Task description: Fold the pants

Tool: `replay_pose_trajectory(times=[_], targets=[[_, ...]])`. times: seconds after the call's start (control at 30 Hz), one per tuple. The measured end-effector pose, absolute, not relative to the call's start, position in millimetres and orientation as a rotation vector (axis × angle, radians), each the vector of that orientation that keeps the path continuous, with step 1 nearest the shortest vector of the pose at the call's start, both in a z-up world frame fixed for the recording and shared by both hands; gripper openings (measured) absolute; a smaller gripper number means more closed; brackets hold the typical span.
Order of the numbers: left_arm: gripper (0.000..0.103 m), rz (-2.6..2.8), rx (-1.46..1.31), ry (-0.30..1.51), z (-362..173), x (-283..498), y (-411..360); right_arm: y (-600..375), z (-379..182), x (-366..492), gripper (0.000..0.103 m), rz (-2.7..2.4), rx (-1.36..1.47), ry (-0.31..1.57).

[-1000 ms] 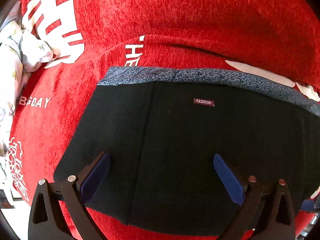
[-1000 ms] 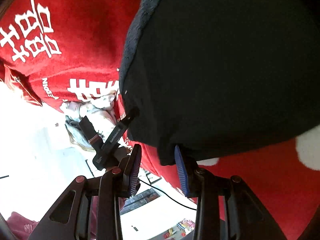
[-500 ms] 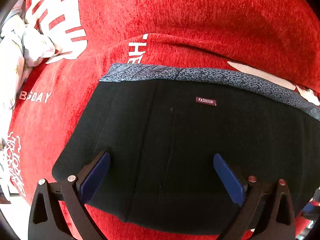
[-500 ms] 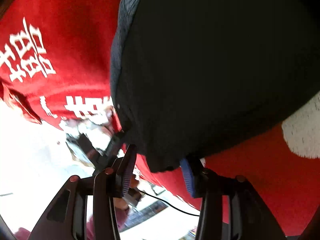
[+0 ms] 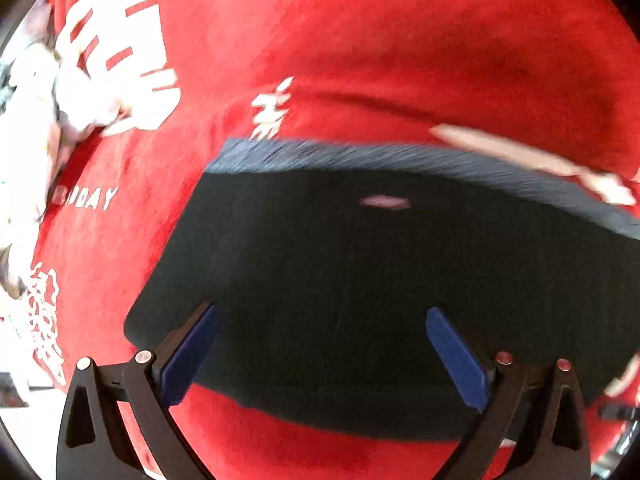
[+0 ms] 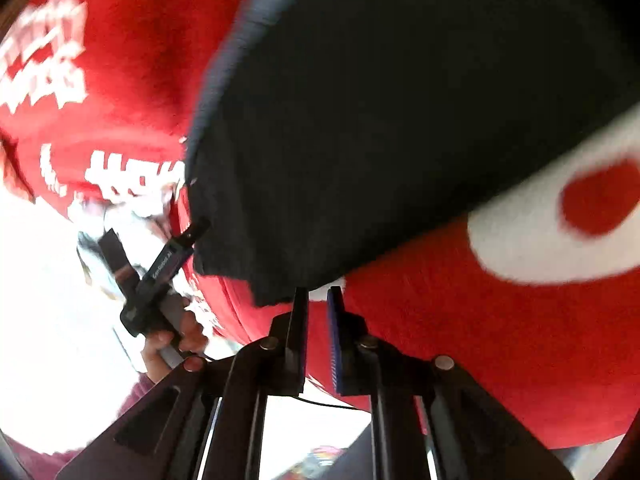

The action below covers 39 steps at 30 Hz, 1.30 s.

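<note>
Since a second ago the right gripper [image 6: 318,292] has narrowed from a loose straddle of the black pants [image 5: 360,292] corner to nearly pressed together, its pads just below that corner, nothing visibly pinched. Left gripper [image 5: 320,344] spread wide, hovering over the near edge at lower centre, holding nothing. Pants lie folded flat on the red blanket [image 5: 360,52], grey waistband [image 5: 400,160] across mid-frame. Judged step: settling the fold. Next move calls for smoothing or a fresh grasp of the edge.

Pants [image 5: 380,280] flat on blanket [image 5: 360,48]
</note>
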State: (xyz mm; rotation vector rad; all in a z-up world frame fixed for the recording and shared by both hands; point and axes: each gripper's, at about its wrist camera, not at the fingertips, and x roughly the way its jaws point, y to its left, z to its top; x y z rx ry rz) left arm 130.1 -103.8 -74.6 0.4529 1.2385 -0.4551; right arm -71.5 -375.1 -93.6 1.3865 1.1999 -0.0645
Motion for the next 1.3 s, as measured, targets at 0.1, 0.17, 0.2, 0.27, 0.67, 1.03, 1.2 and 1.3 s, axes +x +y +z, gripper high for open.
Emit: replay_pose_trajectory(times=[0.1, 0.17, 0.2, 0.27, 0.67, 1.03, 1.2, 1.3], targets=[[0.103, -0.563, 0.462, 1.189, -58.4, 101.7, -130.5, -395.6, -51.5, -49.9, 0.028, -0.121, 1.088, 1.187], [0.103, -0.609, 0.496, 1.195, -65.5, 85.3, -150.4, -407.7, -47.4, -36.7, 0.028, -0.164, 0.97, 1.198], [0.103, -0.619, 0.526, 1.212, -74.3, 77.6, -158.5, -411.9, -55.6, -31.6, 0.028, -0.193, 0.93, 1.238], [0.103, -0.616, 0.628, 1.254, -102.5, 58.3, -166.9, -411.2, -82.0, -34.8, 0.027, -0.216, 0.93, 1.338], [0.103, -0.449, 0.413, 1.154, -66.5, 120.4, -98.4, -373.1, -23.6, 93.5, 0.051, 0.131, 0.738, 1.3], [0.103, -0.452, 0.395, 1.127, -105.6, 148.9, -47.0, -210.2, -76.7, 346.7, 0.051, 0.504, 0.366, 1.475], [0.103, -0.471, 0.349, 1.115, -109.4, 142.5, -40.7, -186.9, -110.8, 379.4, 0.051, 0.518, 0.264, 1.577], [0.103, -0.485, 0.339, 1.113, -110.9, 144.5, -39.1, -185.5, -130.7, 385.7, 0.05, 0.503, 0.258, 1.65]])
